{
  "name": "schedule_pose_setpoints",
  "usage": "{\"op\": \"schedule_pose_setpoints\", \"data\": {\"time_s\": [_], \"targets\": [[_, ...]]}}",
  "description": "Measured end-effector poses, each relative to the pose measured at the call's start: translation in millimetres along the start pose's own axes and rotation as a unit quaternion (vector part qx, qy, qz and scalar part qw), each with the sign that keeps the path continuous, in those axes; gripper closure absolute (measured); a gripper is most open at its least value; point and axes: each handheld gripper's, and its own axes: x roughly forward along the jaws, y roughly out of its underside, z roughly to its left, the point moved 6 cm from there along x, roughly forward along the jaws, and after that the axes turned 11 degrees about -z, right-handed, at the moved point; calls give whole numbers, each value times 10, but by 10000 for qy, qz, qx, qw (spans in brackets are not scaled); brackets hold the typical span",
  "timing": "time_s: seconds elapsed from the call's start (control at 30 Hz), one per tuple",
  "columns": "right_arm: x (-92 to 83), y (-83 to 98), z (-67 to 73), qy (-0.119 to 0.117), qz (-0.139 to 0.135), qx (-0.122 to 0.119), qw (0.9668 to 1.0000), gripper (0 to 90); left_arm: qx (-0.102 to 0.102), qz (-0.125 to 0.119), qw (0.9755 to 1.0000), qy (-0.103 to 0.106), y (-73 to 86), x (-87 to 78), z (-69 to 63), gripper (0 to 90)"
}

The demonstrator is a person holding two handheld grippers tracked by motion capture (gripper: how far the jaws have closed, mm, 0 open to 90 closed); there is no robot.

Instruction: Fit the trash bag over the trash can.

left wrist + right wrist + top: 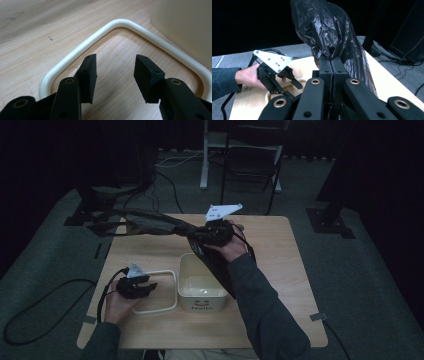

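Note:
A white bin (182,270) printed "Hello" stands at the middle of the wooden table (285,270). Its white loop handle (176,290) lies flat on the table to its left. My left gripper (150,287) rests low by that handle, open, with nothing between its jaws. In the left gripper view the open left gripper (116,60) sits inside the handle (120,23), with the bin wall (185,22) at upper right. My right gripper (202,236) is above the bin's far rim, shut on a crumpled black plastic bag (150,222). The right gripper (332,61) pinches the bag (329,32); beyond it is the left gripper (293,90).
The bag stretches out to the left over the table's far side and also hangs down beside the bin. Behind the table stand a dark chair (252,155) and a white post (205,155). Cables (165,170) run over the grey floor.

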Motion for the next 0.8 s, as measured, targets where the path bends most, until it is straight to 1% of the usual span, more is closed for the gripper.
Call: {"op": "schedule_pose_setpoints", "data": {"time_s": [0.1, 0.23, 0.37, 0.43, 0.5, 0.6, 0.63, 0.7, 0.8], "targets": [[90, -37, 34, -73, -33, -12, 10000, 892, 12, -6, 10000, -3, -3, 0, -2, 532], [197, -105, 68, -261, -197, 13, 9995, 892, 36, -67, 10000, 0, -20, -20, -4, 532], [299, -174, 67, -329, -359, 53, 9988, 892, 20, -70, 10000, -9, -17, -21, 3, 532], [354, -217, 61, -300, -391, 51, 9988, 893, 28, -58, 10000, -4, -15, -22, 8, 532], [368, -233, 60, -314, -423, 69, 9986, 893, 30, -71, 10000, -13, -15, -21, 10, 532], [442, -291, 59, -323, -504, 69, 9982, 893, 8, -101, 9999, -12, -17, -30, 18, 532], [450, -296, 62, -338, -520, 91, 9980, 893, 3, -96, 10000, -13, -16, -34, 20, 532], [450, -279, 85, -362, -516, 62, 9980, 893, 1, -102, 9999, -11, -16, -43, 26, 532], [409, -194, 104, -335, -482, 48, 9983, 893, -15, -90, 10000, -21, -8, -39, 35, 532]]}}
